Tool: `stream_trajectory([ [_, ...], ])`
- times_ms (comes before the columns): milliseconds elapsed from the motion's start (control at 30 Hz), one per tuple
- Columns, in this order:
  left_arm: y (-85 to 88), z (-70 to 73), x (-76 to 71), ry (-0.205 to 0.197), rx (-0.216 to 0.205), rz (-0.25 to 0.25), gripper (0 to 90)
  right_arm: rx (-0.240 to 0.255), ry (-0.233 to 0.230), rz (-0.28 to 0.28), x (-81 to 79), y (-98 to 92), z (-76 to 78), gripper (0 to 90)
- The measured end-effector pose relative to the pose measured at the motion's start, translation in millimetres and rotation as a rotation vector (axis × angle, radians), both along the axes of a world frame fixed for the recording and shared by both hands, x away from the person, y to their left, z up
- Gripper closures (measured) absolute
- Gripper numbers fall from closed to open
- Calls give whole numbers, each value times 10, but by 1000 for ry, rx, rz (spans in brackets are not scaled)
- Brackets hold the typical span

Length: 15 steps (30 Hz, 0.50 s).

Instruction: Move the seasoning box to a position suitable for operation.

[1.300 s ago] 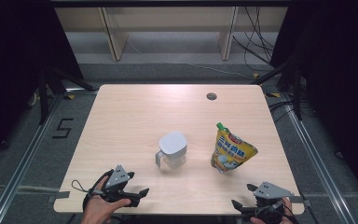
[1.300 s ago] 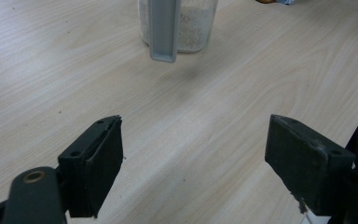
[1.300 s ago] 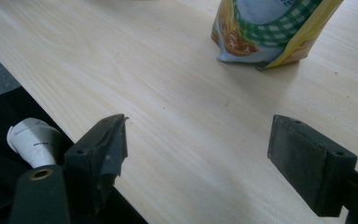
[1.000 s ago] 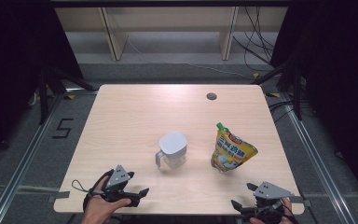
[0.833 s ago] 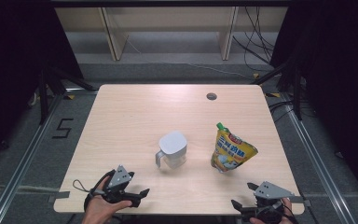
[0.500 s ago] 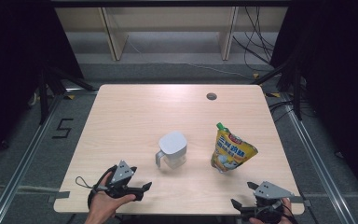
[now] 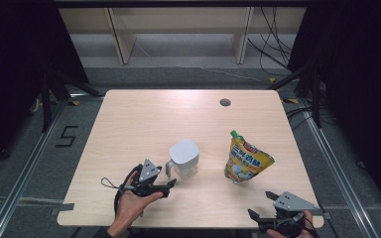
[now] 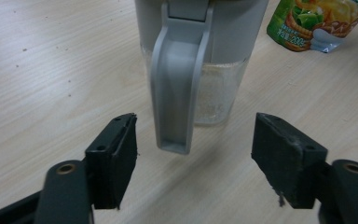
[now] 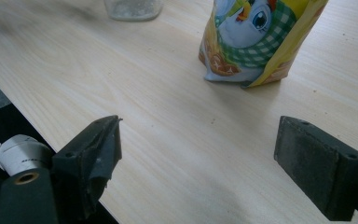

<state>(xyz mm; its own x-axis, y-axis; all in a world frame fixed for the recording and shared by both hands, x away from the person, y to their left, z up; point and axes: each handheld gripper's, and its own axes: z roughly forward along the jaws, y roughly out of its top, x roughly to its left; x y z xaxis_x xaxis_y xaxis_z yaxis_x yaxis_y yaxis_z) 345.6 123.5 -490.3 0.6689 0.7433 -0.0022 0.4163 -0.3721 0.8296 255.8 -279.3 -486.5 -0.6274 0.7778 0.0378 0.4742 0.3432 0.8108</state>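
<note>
Closest to the person, two hands come in over the near edge of the wooden table (image 7: 129,119). The right gripper (image 7: 263,208) sits at the near right corner, and its jaws are wide apart with just bare wood between them. The left gripper (image 7: 171,184) is a bit further in, just beside the water jug (image 7: 183,157). Its jaws are apart, and they have just been closing a little. In the left gripper view the jug's grey handle (image 8: 177,88) hangs down in the gap between the two black pads (image 8: 114,158), but neither pad touches it.

The jug stands upright near the middle of the table, a little toward the near edge. It has a white lid and a clear lower part. To the right of the jug, a short way apart, stands a yellow snack pouch (image 7: 245,162) with a green cap, leaning a little.

Behind the jug the table is bare light wood all the way to the far edge, with plenty of room to move. A small round hole (image 7: 224,102) sits near that far edge, behind the pouch.

Past the table there is grey floor, a pale wooden shelf frame (image 7: 178,29), and loose cables (image 7: 273,44) on the right. Metal rails (image 7: 25,173) run along both sides of the table. A number 5 (image 7: 67,136) is marked on the floor left of the table. Dark curtains (image 7: 10,59) close in both sides.
</note>
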Motion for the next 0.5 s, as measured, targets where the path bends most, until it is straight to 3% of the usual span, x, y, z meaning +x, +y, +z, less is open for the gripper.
stream_trajectory([
  [67,-38,-18,32,-5,10,7,350,-9,10,4,0,-4,3,156],
  [100,-69,-30,46,-7,-9,29,361,-17,2,8,5,-6,1,157],
  [133,-64,-28,62,-16,11,23,380,-12,-5,14,11,-4,-4,157],
  [167,-62,-22,81,-23,30,14,405,1,17,9,-3,8,-1,157],
  [200,-80,-32,91,-22,21,26,421,-17,-12,20,11,0,-3,158],
  [233,-85,-44,112,-29,31,21,438,-12,9,9,-7,10,2,158],
  [300,-99,-71,132,-30,37,31,477,-14,4,15,0,10,-2,158],
  [333,-89,-67,143,-41,59,19,504,-19,-11,22,10,6,-6,158],
  [400,-83,-76,155,-50,52,33,593,-23,-6,24,7,6,-2,159],
  [433,-68,-79,167,-70,46,29,593,-23,-6,24,7,6,-2,159],
  [500,-52,-83,186,-69,48,2,631,-19,-6,21,5,11,-4,160],
])
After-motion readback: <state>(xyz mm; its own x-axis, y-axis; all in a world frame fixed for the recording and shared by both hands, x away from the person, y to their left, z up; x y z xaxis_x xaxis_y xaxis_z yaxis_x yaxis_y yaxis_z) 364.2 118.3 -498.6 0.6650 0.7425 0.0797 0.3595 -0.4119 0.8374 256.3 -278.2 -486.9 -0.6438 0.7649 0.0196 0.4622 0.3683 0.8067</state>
